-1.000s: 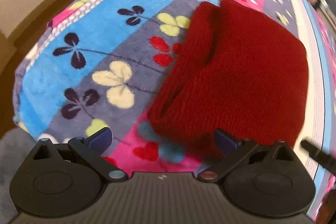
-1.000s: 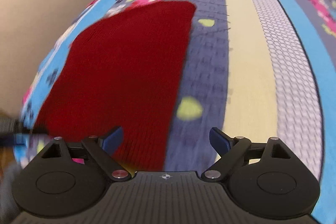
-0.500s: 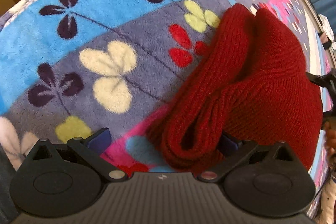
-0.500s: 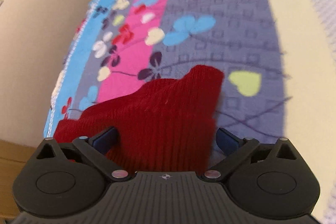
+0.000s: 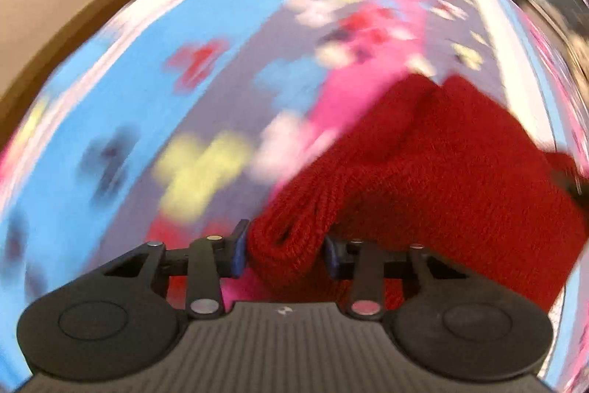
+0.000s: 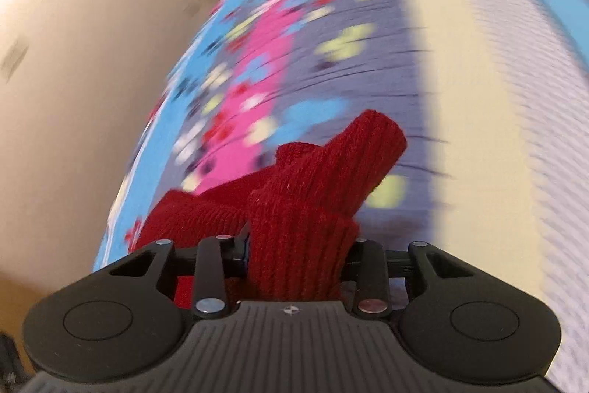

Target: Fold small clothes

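Left wrist view: red knit garment [image 5: 434, 179] on a flowered blanket [image 5: 206, 91], background heavily motion-blurred. No container visible in either view. Left gripper [image 5: 283, 251] has its fingers drawn in tight on a thick folded edge of the knit, several layers bunched between the blue pads [image 5: 239, 247]. The rest of the garment spreads up and to the right of the fingers, over the pink and grey stripes.

Right wrist view: right gripper [image 6: 298, 251] is clamped on another bunch of the same red knit garment [image 6: 305, 205], which fills the gap between the fingers. A ribbed tube-like end sticks up past the fingertips, off the blanket [image 6: 460, 69]. More knit trails left. Beige wall [image 6: 81, 69] at left, blurred.
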The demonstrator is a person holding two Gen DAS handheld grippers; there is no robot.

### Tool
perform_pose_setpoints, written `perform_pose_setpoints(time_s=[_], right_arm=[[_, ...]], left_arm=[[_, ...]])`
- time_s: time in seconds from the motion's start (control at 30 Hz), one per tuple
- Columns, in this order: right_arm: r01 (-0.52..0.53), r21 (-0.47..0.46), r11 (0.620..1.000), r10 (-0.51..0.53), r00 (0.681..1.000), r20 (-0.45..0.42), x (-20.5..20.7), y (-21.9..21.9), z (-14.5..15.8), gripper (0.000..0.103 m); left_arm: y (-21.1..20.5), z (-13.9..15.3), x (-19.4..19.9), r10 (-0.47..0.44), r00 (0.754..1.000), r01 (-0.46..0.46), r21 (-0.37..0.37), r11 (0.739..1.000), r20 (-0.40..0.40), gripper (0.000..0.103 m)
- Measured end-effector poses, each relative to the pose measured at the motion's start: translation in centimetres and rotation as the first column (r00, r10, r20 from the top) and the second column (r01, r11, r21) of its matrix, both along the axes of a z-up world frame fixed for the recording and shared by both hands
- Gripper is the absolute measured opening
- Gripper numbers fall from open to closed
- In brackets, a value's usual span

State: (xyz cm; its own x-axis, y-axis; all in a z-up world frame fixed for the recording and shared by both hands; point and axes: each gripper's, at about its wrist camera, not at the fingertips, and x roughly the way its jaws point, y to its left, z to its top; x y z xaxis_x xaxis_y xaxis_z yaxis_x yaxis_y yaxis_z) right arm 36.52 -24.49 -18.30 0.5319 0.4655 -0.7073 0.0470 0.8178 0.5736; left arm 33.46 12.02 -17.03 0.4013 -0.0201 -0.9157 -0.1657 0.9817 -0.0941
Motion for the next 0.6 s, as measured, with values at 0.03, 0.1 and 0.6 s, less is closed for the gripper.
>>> perform_pose_setpoints(time_s=[0.03, 0.1, 0.6], right_arm=[[0.077, 0.023, 0.997, -0.076, 0.997, -0.018, -1.5, -2.3, -0.4, 0.037], [0.203, 0.082, 0.976, -0.199, 0.978, -0.056, -5.1, -5.9, -1.9, 0.037], [0.568, 0.148, 0.809, -0.555, 0.823, -0.123, -20.7, -10.9, -6.0, 0.085]], left_arm=[[-1.4, 0.1, 2.6, -0.082, 0.997, 0.082, 0.032, 0.996, -0.006, 0.043], [-5.4, 0.1, 7.7, -0.231, 0.972, 0.233, 0.102, 0.967, -0.031, 0.043], [-14.9, 0.3, 12.7, -0.432, 0.902, 0.422, 0.255, 0.87, -0.02, 0.084]])
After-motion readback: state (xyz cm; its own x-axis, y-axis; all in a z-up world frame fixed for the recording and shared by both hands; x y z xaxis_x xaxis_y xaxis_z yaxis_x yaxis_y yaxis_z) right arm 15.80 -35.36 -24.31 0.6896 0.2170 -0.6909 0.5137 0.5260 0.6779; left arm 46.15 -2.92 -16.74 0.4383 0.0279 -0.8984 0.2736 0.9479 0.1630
